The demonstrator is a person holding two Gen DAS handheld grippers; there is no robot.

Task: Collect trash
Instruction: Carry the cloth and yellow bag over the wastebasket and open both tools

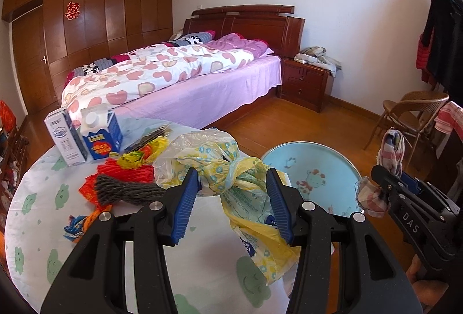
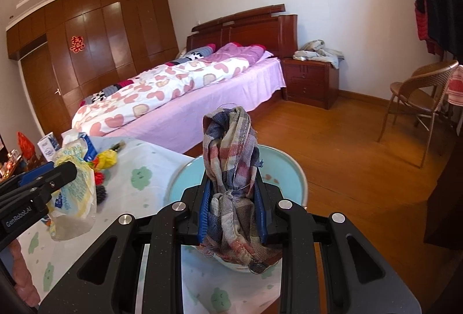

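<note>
A: Holding items: left gripper [image 1: 233, 183] is clamping the plastic bag [image 1: 220, 169] over the desk [image 1: 202, 270]; right gripper [image 2: 234, 195] is clamping the checked rag [image 2: 231, 152], standing upright.

B: Lying where, the basin [image 2: 298, 169]? Right of the bag, directly under the rag; the right one is nearer.

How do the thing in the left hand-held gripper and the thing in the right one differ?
The left hand-held gripper holds a crumpled yellow plastic bag, thin, glossy and printed; the right hand-held gripper holds a checked cloth, woven and frayed. The bag hangs over the table; the cloth stands upright over the blue basin. Both are clamped and bunched.
</note>
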